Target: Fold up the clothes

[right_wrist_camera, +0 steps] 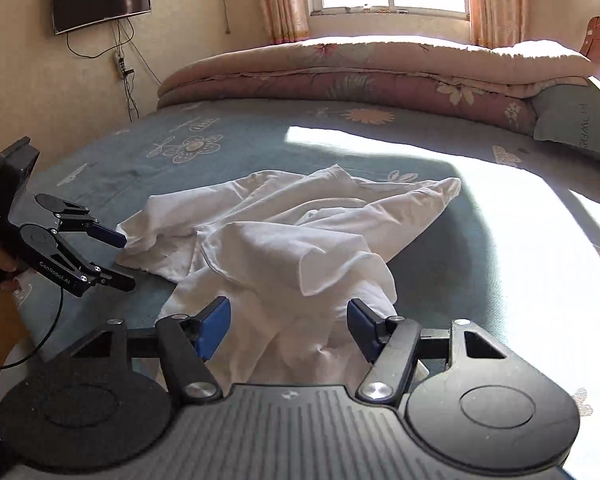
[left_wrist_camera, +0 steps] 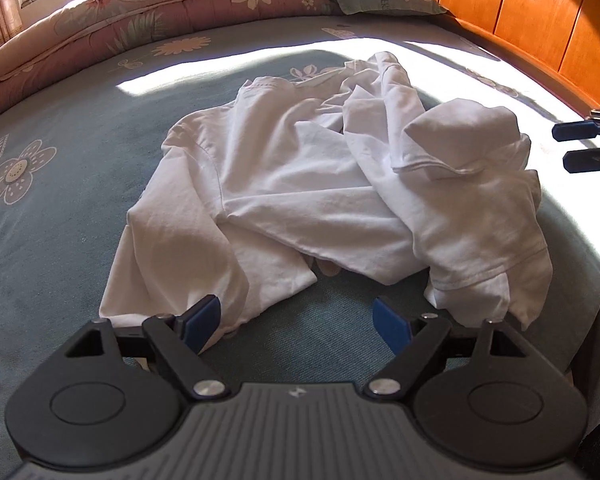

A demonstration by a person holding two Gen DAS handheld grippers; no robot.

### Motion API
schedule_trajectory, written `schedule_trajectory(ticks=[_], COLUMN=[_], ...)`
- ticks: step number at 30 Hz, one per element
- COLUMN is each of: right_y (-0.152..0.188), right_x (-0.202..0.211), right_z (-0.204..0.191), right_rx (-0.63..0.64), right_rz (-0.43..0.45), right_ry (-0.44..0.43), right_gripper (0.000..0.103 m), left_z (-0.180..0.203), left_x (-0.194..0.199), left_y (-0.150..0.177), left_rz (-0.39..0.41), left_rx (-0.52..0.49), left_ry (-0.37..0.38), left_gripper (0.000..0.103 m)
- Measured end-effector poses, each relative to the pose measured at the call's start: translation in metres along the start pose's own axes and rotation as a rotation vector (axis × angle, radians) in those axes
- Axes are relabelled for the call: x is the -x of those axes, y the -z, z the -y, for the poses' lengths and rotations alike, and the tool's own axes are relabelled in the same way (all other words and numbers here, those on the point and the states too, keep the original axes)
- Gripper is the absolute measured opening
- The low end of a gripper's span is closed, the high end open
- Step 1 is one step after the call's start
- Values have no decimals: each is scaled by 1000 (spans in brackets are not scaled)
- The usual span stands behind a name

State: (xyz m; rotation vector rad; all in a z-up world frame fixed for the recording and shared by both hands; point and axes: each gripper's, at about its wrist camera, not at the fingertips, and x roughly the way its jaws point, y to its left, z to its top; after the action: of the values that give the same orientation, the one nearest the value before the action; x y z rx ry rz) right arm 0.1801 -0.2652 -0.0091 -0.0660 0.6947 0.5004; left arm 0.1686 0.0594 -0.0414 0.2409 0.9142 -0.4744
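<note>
Both tongs [left_wrist_camera: 296,326] [right_wrist_camera: 288,330] gape, tilted down over the shirt [left_wrist_camera: 300,184].

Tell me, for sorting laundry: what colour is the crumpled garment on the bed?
White garment, plain; clearest in the left wrist view.

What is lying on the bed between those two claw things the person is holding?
A crumpled white shirt lies between the left gripper and the right gripper; the right wrist view shows it best. Both stand open.
</note>
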Motion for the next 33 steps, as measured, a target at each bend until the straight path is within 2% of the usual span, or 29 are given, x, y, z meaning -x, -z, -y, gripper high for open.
schedule_trajectory(ticks=[4, 7, 11, 14, 16, 17, 19, 25, 33], right_y=[22, 28, 26, 23, 24, 24, 26, 29, 32], right_x=[-6, -27, -63, -81, -85, -84, -81, -44, 13], right_z=[35, 46, 44, 48, 50, 51, 53, 96, 186], right_rx=[-46, -54, 2, -26, -43, -37, -25, -49, -121], right_rz=[-35, -38, -39, -32, -38, -41, -45, -39, -70], right_ry=[95, 88, 76, 25, 19, 39, 81, 269, 602], right_gripper=[73, 73, 70, 49, 26, 19, 15, 15, 15], left_z=[13, 21, 26, 26, 26, 26, 26, 30, 44], left_x=[-2, 0, -1, -1, -4, -5, -7, -10, -14], left_y=[-4, -6, -8, -7, -7, -6, -7, -13, -18], left_rz=[-3, -5, -17, -26, -35, -40, -45, -37, -38], left_rx=[-12, -26, -24, -19, -16, -14, -16, -26, -53], left_ry=[6, 13, 6, 6, 4, 4, 2, 14, 31], left_gripper=[84, 84, 84, 84, 84, 84, 84, 84, 84])
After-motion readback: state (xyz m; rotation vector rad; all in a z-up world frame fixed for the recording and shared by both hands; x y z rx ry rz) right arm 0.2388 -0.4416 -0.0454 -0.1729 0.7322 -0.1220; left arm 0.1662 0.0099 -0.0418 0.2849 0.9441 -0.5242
